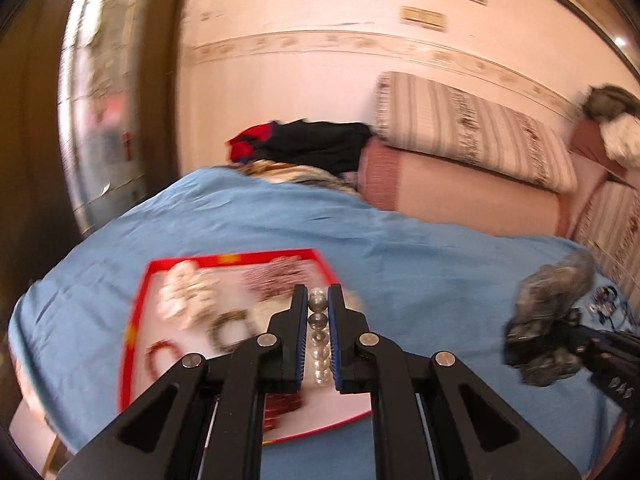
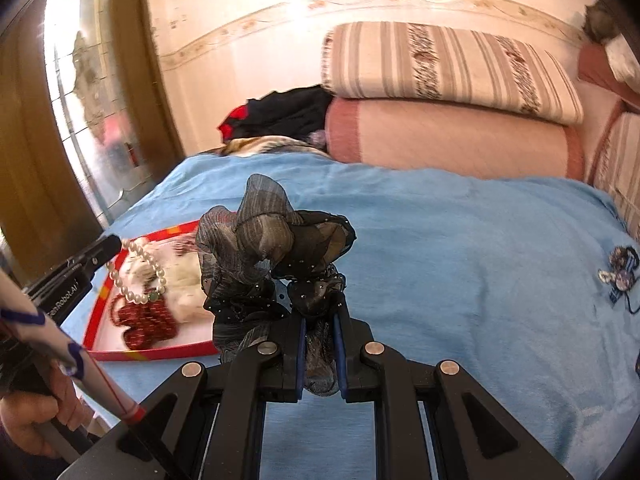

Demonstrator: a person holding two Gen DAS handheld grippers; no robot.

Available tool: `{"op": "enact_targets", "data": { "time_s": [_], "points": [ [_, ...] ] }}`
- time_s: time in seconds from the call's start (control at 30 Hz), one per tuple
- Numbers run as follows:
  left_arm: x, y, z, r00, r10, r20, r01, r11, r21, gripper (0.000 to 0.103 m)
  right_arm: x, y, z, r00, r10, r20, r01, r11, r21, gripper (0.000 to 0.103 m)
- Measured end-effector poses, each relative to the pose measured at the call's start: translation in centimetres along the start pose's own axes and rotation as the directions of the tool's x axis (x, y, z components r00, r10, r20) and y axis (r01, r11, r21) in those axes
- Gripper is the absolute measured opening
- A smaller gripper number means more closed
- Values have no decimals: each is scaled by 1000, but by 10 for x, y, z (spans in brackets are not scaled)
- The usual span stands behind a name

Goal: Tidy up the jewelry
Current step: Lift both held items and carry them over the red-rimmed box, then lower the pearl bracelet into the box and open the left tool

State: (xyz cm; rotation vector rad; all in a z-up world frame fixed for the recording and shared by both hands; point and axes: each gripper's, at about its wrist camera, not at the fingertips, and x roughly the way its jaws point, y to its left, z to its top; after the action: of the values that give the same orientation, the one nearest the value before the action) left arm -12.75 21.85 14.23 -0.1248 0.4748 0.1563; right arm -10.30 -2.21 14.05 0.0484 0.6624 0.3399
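My left gripper (image 1: 318, 300) is shut on a string of pearl beads (image 1: 319, 334), which runs down between its pads. In the right wrist view that pearl strand (image 2: 138, 276) hangs in a loop from the left gripper (image 2: 105, 249) over the red-rimmed tray (image 2: 96, 320). The tray (image 1: 136, 312) holds white, dark red and gold beaded bracelets. My right gripper (image 2: 320, 318) is shut on a dark grey sheer fabric piece (image 2: 272, 252) with small sparkles, bunched above its fingers. The left wrist view has that same fabric piece (image 1: 548, 316) at the right.
Everything rests on a bed with a blue sheet (image 2: 460, 260). A small dark beaded item (image 2: 620, 276) lies on the sheet at the right. Striped and pink pillows (image 2: 448, 96) and dark clothes (image 2: 288, 112) lie at the far end. A person's hand (image 2: 28, 420) holds the left gripper.
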Motion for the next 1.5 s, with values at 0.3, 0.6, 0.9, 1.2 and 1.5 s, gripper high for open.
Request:
{"op": "enact_targets", "data": {
  "time_s": [0.3, 0.6, 0.9, 1.2, 1.5],
  "points": [
    [2, 79, -6, 994, 105, -23, -107, 987, -119, 10, 13, 57, -4, 995, 88, -49, -91, 993, -69, 13],
    [17, 90, -11, 988, 141, -65, -149, 980, -132, 9, 45, 97, -4, 982, 147, -118, -158, 983, -96, 13],
    [23, 90, -11, 981, 183, -66, -189, 977, -99, 10, 72, 122, -6, 973, 153, -174, -175, 977, -123, 13],
    [28, 97, -14, 973, 214, -83, -221, 972, -84, 9, 88, 136, -7, 967, 156, -204, -185, 973, -135, 13],
    [32, 104, -16, 969, 225, -97, -234, 968, -86, 9, 99, 142, -5, 965, 143, -219, -175, 976, -133, 13]
  ]
}}
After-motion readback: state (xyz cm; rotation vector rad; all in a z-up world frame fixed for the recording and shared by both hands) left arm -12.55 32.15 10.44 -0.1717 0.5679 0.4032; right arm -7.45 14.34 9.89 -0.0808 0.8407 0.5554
